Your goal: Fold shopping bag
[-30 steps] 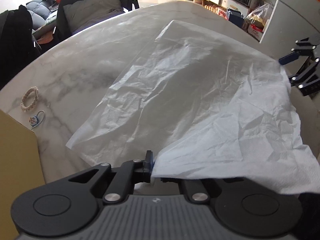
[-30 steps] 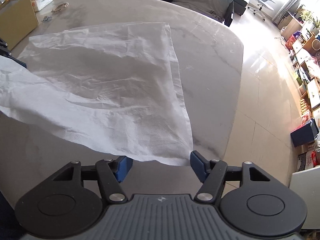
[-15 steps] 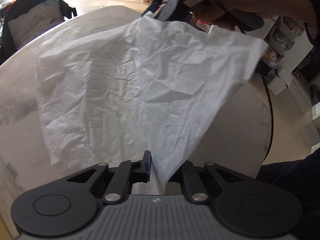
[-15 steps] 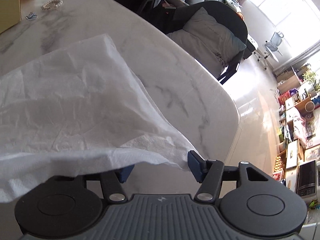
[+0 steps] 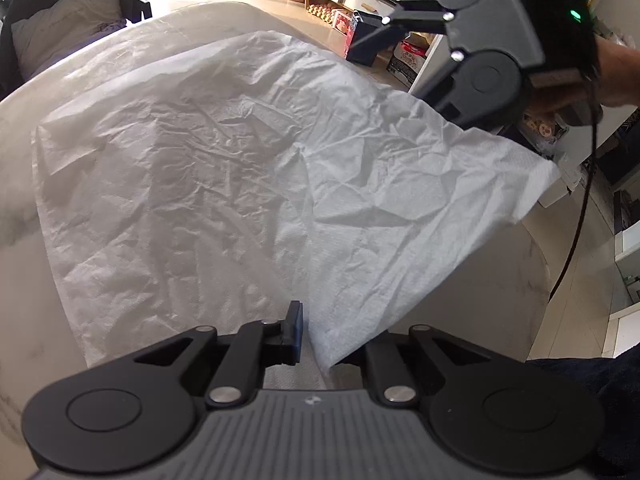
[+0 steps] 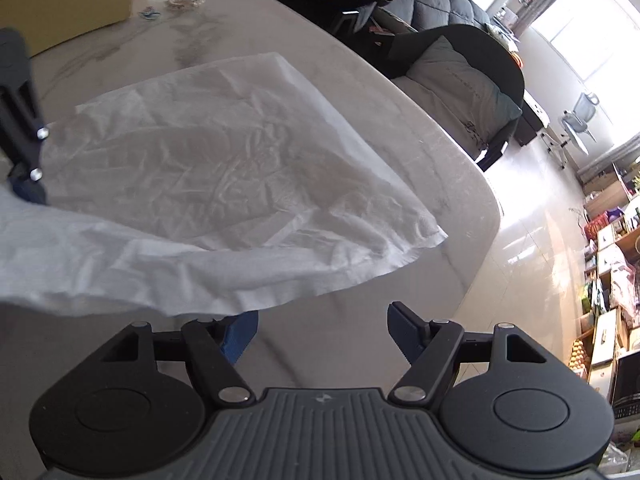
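no writing is readable. my left gripper (image 5: 310, 338) is pinched shut on a corner of the white shopping bag (image 5: 224, 184), which lies half folded on the marble table (image 6: 280, 52) near its rounded edge. my right gripper (image 6: 322, 330) is opening, its jaws clear of the bag. a cardboard box (image 6: 68, 4) sits at the far corner.

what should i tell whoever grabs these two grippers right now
Left gripper: shut on a corner of the white shopping bag.
Right gripper: fingers opening, pads off the bag, whose edge lies over the left finger.
Bag: mostly spread on the marble table, near flap lifted and partly folded over.
Done: first fold started.
Left: lay the flap flat, release, fold again smaller.
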Action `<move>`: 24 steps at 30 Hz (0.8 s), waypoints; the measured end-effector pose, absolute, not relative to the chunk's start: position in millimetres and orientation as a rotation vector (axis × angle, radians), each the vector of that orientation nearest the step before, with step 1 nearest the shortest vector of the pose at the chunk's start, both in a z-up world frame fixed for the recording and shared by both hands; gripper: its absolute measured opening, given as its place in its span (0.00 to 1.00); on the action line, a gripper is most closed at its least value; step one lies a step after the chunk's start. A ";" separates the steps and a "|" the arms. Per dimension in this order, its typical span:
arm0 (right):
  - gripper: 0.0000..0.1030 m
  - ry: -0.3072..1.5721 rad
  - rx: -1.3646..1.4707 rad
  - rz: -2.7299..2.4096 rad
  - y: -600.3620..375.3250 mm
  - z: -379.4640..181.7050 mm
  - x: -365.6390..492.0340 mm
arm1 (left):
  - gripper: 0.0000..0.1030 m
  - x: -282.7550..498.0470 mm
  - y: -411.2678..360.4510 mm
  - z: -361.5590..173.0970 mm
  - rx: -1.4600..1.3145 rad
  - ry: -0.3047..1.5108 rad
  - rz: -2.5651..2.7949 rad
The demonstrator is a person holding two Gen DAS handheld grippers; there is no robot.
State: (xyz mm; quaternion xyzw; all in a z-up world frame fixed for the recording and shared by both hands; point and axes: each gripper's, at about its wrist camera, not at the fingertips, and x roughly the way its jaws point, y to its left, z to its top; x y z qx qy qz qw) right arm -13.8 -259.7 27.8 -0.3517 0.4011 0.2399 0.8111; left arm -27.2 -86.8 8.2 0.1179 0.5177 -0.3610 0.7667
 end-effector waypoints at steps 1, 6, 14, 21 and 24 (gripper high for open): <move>0.72 0.843 -0.770 0.519 -257.2 28.9 -22.1 | 0.09 -26.1 -87.3 8.1 0.256 1.123 -0.781; 0.80 0.771 -0.868 0.553 -244.5 33.2 -62.8 | 0.13 -29.2 -89.7 9.0 0.278 1.112 -0.775; 0.84 0.713 -1.000 0.596 -232.5 26.2 -68.4 | 0.30 -31.2 -94.3 3.8 0.321 1.093 -0.810; 0.76 0.756 -0.942 0.670 -229.8 30.8 -66.7 | 0.53 -35.4 -82.4 7.2 0.303 1.092 -0.784; 0.78 0.761 -0.959 0.688 -232.5 31.7 -80.9 | 0.54 -36.1 -78.5 8.3 0.296 1.091 -0.774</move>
